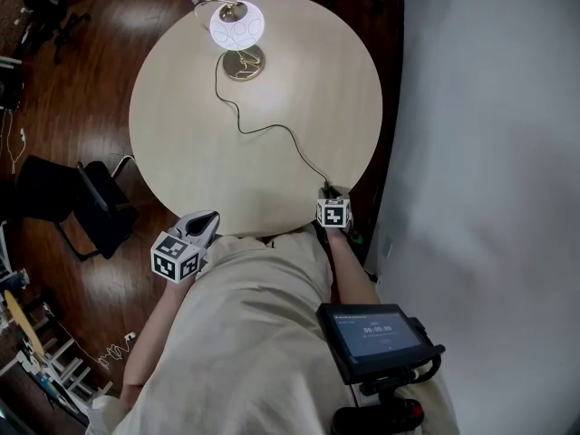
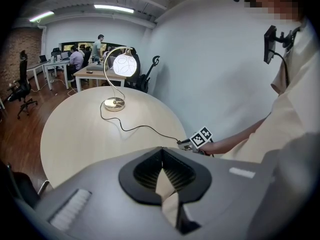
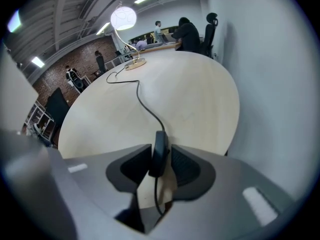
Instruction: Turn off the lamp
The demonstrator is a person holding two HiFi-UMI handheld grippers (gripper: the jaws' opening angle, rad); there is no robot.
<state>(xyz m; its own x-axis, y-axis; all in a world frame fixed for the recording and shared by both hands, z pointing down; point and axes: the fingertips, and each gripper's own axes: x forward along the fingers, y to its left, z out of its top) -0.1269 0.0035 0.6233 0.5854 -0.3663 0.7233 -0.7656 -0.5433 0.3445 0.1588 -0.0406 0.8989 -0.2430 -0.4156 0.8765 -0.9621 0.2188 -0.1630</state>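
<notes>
- While the lamp [image 1: 237, 27] glows white at the far edge of the round table [image 1: 181, 143], its brass base [image 1: 243, 63] rests on the tabletop directly under the shade.
- The black cord [image 1: 272, 130] winds from that base across the table to the near right edge.
- At that edge the right gripper [image 3: 161, 156] has the cord's switch [image 3: 160, 151] between its jaws. The dark pads pinch it from both sides, and it stands on edge with cord trailing out below.
- The left gripper [image 2: 161, 151] hangs by the near left edge, with its jaws pressed together tip to tip and empty.
- Past the table's far edge, people [image 2: 76, 59] sit at desks [image 2: 95, 74].
</notes>
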